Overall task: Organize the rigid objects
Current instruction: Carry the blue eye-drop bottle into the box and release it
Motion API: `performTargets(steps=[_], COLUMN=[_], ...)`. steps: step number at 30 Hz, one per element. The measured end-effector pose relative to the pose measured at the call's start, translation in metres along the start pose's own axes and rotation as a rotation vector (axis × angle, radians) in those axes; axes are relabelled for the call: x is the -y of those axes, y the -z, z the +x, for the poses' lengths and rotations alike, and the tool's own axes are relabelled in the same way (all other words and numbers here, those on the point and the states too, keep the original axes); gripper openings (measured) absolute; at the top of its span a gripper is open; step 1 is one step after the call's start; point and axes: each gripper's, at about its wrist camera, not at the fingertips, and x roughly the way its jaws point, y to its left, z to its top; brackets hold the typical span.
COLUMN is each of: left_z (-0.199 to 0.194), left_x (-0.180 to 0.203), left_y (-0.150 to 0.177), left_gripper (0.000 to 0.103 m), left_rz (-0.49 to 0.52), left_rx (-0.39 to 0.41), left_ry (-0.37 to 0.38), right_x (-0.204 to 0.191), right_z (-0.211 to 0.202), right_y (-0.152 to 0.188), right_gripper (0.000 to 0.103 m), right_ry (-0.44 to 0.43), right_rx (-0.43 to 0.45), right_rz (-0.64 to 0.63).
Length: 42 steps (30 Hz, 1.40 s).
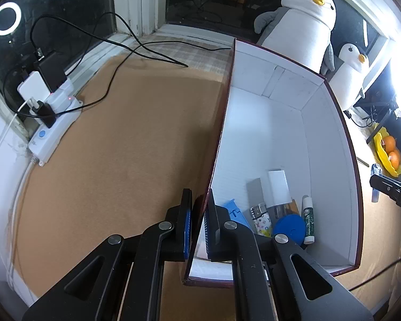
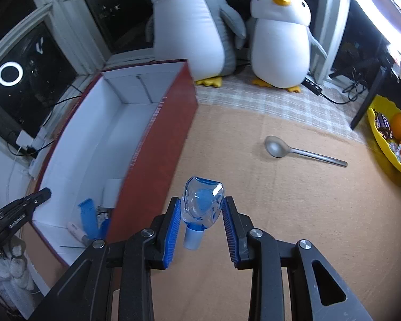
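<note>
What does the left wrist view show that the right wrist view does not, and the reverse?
Only the left wrist view: the left tool shut on the near wall of the red box, a white power strip with plugged chargers, and a small patterned pouch inside the box.

Only the right wrist view: the right tool gripping a small clear bottle with blue inside, and a metal spoon on the brown cloth.

Both show: the box with its white interior, two plush penguins, the yellow bowl with oranges, and the ring light reflection.
</note>
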Motion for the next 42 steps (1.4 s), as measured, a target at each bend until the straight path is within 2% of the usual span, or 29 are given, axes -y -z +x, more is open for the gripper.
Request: performTargets(steps=[15, 25, 42], left_z=[-0.001, 0.000, 0.001], left_x=[-0.002, -0.002, -0.001], left_y=[0.001, 0.001, 0.000], left_gripper=[0.007, 0.007, 0.007], left_rz=[0.007, 0.005, 0.006], left_rx=[0.015, 0.015, 0.012], left_ry=[0.018, 0.019, 0.012], right_x=[-0.071, -0.104, -0.112], right_z=[-0.012, -0.004, 0.021], right_y=[0.005, 0.007, 0.009], right_gripper=[0.029, 0.029, 0.029], right_ry=[-0.088, -0.112, -0.100], right_rx=[0.029, 0.002, -0.030], right_rz=[-0.091, -0.153, -0.186])
